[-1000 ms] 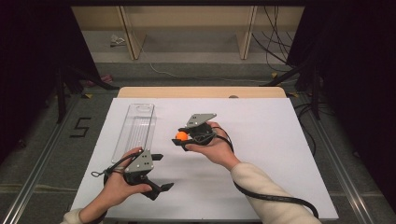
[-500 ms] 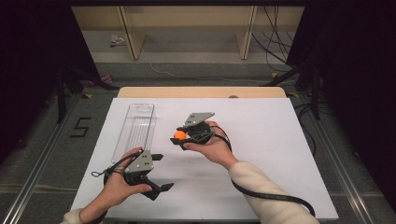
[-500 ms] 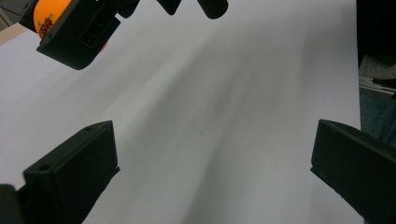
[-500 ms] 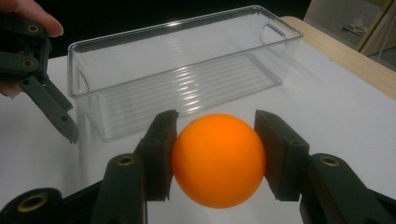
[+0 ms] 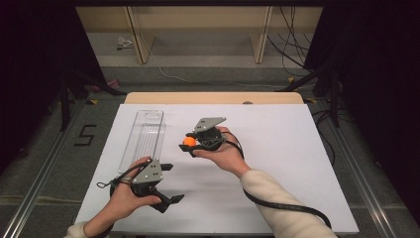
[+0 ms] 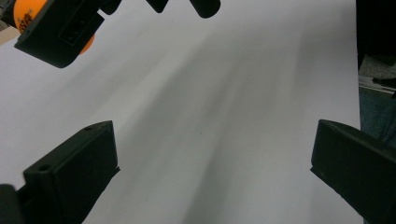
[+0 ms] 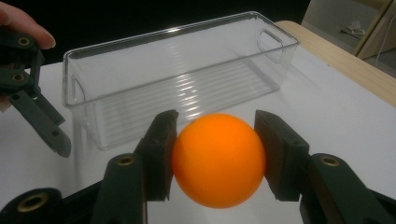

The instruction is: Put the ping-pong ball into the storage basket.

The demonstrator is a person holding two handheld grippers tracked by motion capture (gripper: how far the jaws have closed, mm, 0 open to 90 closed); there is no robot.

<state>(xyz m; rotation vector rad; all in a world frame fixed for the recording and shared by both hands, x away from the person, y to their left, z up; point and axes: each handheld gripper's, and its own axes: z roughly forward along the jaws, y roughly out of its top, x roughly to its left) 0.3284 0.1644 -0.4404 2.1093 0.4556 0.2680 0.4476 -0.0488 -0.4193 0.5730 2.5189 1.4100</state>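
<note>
While the right gripper (image 7: 215, 158) is clamped on the orange ball (image 7: 218, 159), one pad on each side at about the ball's widest line, the step in hand looks like carrying that ball over to the clear plastic bin (image 7: 177, 74) and letting it go inside. In the high view the ball (image 5: 189, 141) hangs above the white table cover (image 5: 297, 163), near the bin's right long wall and apart from it, with the bin (image 5: 144, 139) lying toward nine o'clock from the right gripper (image 5: 190, 144).

To do this well, the person should keep the squeeze steady, since a smooth round ball gripped only at two points can slip out if the pads relax or twist. The carry should run toward nine o'clock and stay high enough that the jaws pass over the near rim rather than knock it; the bin is light-looking and would probably slide if struck. Release is best made low, inside the walls and near the ribbed floor, so the ball does not bounce back out.

The left gripper (image 5: 166, 183) rests at about seven o'clock on the table, close to the bin's near end, its jaws spread wide with nothing between them; in the left gripper view they stand far apart over bare cover. It could be brought against the bin's end wall to steady it, or simply kept out of the path.
</note>
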